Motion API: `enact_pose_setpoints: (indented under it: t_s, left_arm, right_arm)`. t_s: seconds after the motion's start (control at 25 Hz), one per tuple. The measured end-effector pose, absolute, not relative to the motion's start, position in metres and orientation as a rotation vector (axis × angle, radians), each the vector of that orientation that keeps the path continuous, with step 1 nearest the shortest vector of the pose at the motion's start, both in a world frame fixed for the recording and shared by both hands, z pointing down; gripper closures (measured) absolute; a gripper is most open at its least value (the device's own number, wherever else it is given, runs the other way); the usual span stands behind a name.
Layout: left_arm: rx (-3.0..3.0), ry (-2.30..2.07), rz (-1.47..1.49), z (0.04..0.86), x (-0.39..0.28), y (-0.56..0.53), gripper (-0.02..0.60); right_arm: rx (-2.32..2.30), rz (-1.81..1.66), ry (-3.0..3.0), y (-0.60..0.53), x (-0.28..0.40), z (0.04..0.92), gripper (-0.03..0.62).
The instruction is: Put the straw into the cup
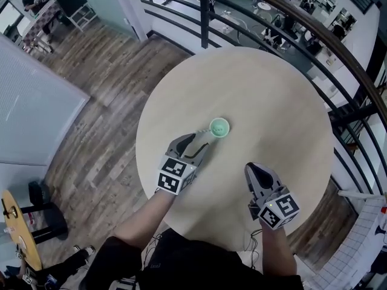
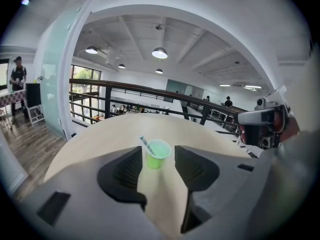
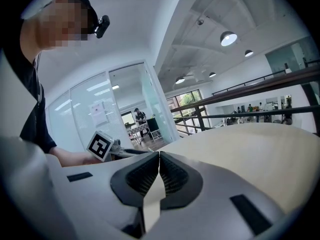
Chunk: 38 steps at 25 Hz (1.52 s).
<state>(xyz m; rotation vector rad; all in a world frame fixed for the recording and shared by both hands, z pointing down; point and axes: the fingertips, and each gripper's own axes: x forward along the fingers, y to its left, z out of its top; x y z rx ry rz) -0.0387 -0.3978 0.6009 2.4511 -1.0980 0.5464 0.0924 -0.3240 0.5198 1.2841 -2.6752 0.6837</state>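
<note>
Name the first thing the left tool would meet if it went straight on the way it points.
Most likely the green cup, straw in it, seen dead ahead between the open jaws of the left tool. Pointing slightly down, it might graze the table first.

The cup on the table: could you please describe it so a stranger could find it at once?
Start at the round pale table beside the dark railing. Near its middle, just ahead of the left gripper, stands a light-green cup, with a striped straw in it.
</note>
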Motion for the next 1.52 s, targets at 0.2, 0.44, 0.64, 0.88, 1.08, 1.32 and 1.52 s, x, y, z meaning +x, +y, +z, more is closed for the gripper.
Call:
enact_pose_setpoints:
  t_s: [0.2, 0.44, 0.64, 0.88, 1.08, 1.32, 1.52]
  left_arm:
    - [2.518, -1.104, 0.493, 0.568, -0.055, -0.366, 0.385]
    - [2.539, -1.056, 0.317, 0.526, -0.065, -0.331, 0.46]
    - [2.584, -1.03, 0.273, 0.497, -0.055, -0.296, 0.515]
    - [2.599, -1.018, 0.172, 0.467, -0.044, -0.246, 0.574]
    - [2.608, -1.059, 0.159, 0.449, -0.03, -0.201, 0.575]
    - [2.635, -1.124, 0.168, 0.432, -0.026, -0.151, 0.575]
    - [2.606, -1.156, 0.112, 0.42, -0.041, -0.127, 0.575]
  right_arm:
    - [1.341, 0.651, -2.668, -0.297, 0.088, 0.496, 0.571]
    - [1.407, 0.59, -2.657, -0.266, 0.085, 0.469, 0.571]
    - [1.417, 0.559, -2.667, -0.234, 0.099, 0.452, 0.571]
    - [1.34, 0.51, -2.732, -0.197, 0.1, 0.436, 0.571]
    - [1.318, 0.518, -2.782, -0.158, 0.121, 0.428, 0.571]
    - [1.271, 0.502, -2.842, -0.117, 0.13, 0.417, 0.572]
    - [1.249, 0.519, -2.855, -0.091, 0.123, 0.415, 0.572]
